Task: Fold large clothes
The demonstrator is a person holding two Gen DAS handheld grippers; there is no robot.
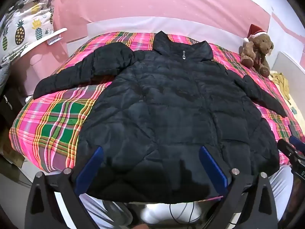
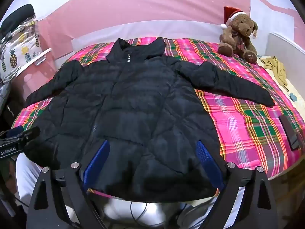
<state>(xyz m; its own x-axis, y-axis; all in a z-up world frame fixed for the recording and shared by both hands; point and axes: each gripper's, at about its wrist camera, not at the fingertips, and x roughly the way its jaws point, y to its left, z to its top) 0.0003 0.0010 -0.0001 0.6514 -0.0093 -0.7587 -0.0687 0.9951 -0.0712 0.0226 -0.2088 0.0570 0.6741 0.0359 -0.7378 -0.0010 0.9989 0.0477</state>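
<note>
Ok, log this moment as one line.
stage: pre-fold | jacket: flat on plaid bed, zipped, sleeves out | left gripper: open, empty | right gripper: open, empty

The left gripper (image 1: 150, 164), a black-framed tool with blue finger pads (image 1: 89, 168), hovers with its jaws spread wide, nothing between them. The right gripper (image 2: 153, 160), of the same black frame with blue mesh-textured pads (image 2: 206, 162), is likewise spread wide and holds nothing. Both point forward, side by side, each visible at the edge of the other's view.
</note>
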